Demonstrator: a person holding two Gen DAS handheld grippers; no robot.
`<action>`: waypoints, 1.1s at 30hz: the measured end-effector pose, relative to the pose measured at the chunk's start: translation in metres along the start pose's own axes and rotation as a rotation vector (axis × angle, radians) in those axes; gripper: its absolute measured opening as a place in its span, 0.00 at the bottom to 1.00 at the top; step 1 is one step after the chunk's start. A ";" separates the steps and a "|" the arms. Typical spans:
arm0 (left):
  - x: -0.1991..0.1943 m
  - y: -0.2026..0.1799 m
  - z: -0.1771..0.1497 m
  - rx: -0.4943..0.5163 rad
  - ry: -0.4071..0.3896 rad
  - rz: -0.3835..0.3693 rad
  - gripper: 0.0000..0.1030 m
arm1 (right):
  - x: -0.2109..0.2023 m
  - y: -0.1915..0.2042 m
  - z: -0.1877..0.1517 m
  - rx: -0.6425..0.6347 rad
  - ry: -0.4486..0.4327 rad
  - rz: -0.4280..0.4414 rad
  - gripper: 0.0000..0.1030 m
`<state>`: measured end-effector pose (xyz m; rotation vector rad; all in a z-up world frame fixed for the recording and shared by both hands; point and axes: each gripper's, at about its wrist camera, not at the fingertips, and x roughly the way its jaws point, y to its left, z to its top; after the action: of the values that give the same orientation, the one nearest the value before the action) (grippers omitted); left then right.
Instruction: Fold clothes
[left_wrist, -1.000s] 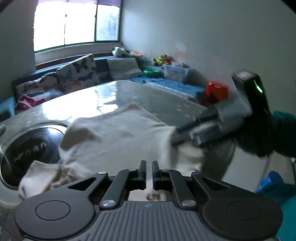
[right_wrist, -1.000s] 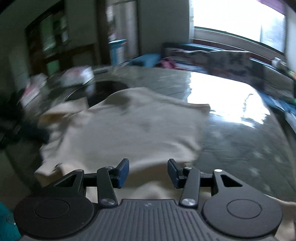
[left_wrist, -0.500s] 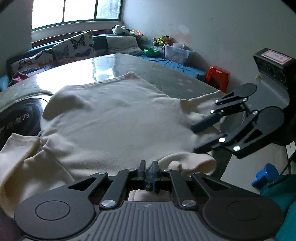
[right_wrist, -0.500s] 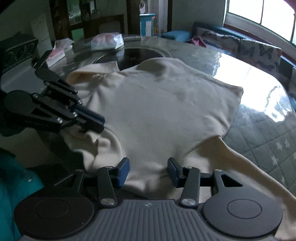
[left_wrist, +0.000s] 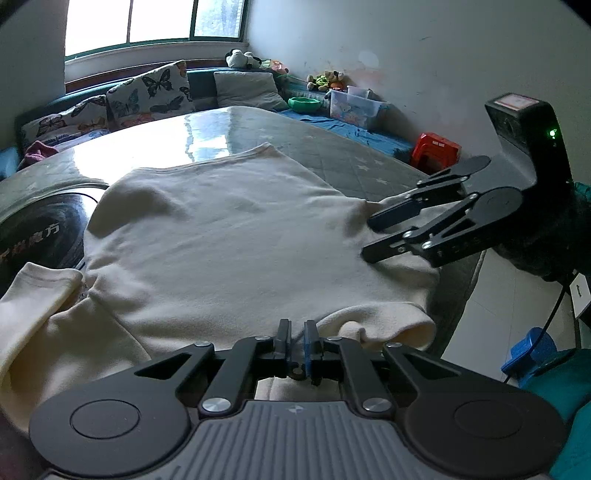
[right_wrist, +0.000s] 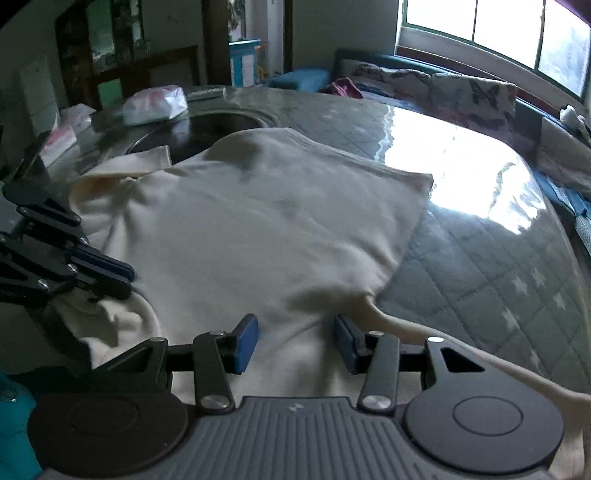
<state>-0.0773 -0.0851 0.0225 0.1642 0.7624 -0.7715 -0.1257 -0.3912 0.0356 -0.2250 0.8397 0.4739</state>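
- We see the cream sweater spread over the worktop, its near edge hanging off toward us and hidden under both claw bodies.
- The left claw has its fingers pressed together on the sweater's near fold; the pinched cloth itself is mostly covered by the fingers.
- The right claw is spread wide, with cloth lying between the blue pads; we cannot tell whether they touch it.
- The left wrist view shows the right claw from the side, its tips at the sweater's right edge.
- Only the right wrist view shows a sleeve trailing off the frame's lower right, cut off there.
- The dark round inset in the worktop is partly covered by the sweater.
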 end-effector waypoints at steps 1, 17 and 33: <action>0.000 0.001 0.001 -0.006 0.000 -0.001 0.09 | 0.001 -0.003 0.000 0.009 0.001 -0.009 0.45; 0.041 0.100 0.089 -0.145 -0.093 0.384 0.35 | 0.033 -0.023 0.056 0.004 -0.073 -0.029 0.45; 0.073 0.116 0.102 -0.127 -0.115 0.328 0.06 | 0.070 -0.035 0.079 0.044 -0.073 -0.027 0.45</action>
<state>0.0933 -0.0839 0.0316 0.1247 0.6521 -0.4161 -0.0161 -0.3705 0.0347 -0.1771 0.7737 0.4355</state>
